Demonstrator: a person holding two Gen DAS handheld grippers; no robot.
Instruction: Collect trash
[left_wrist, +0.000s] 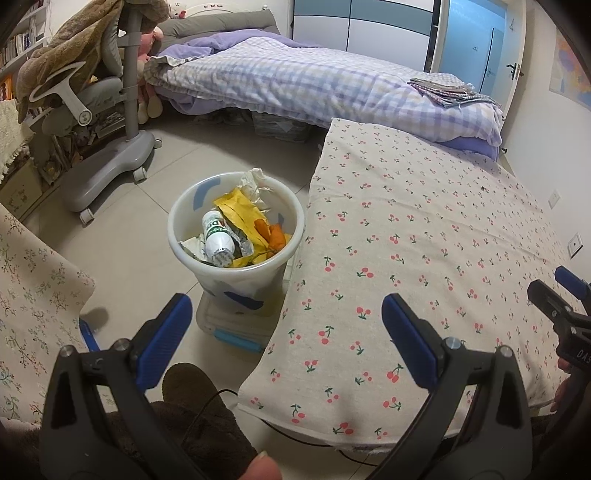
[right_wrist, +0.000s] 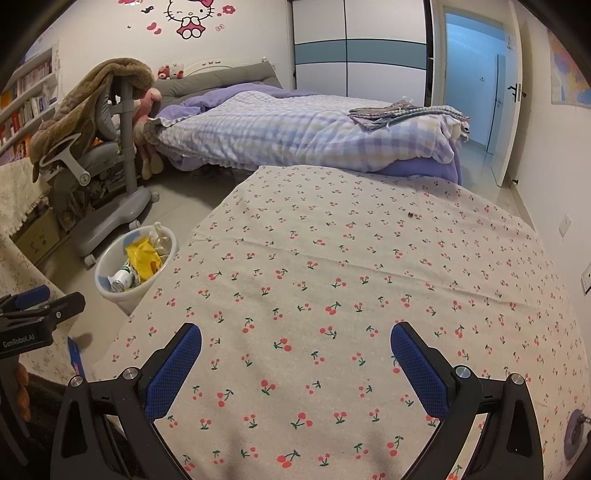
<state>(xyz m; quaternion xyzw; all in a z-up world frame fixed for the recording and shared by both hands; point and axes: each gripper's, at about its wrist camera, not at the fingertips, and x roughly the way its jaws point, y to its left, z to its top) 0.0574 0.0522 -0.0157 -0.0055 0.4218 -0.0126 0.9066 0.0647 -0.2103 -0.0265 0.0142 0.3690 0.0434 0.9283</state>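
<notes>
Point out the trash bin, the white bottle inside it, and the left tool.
trash bin (left_wrist: 177, 236), left wrist view, on its white near-left rim.
white bottle (left_wrist: 218, 238), left wrist view, on the bottle's body.
left tool (left_wrist: 286, 338), left wrist view, midway between its open blue fingertips.

A home bedroom: made bed (right_wrist: 295, 133) (checked quilt), wardrobe (right_wrist: 358, 48), bookshelves (right_wrist: 26, 96).

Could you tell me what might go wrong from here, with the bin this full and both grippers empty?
The white bin stands on a small lidded box, not on the floor, so a nudge from the left gripper might tip it. Its trash is heaped to the rim; the crumpled paper could spill. The dark speck on the cherry-print cloth may be too small for the right gripper.
</notes>
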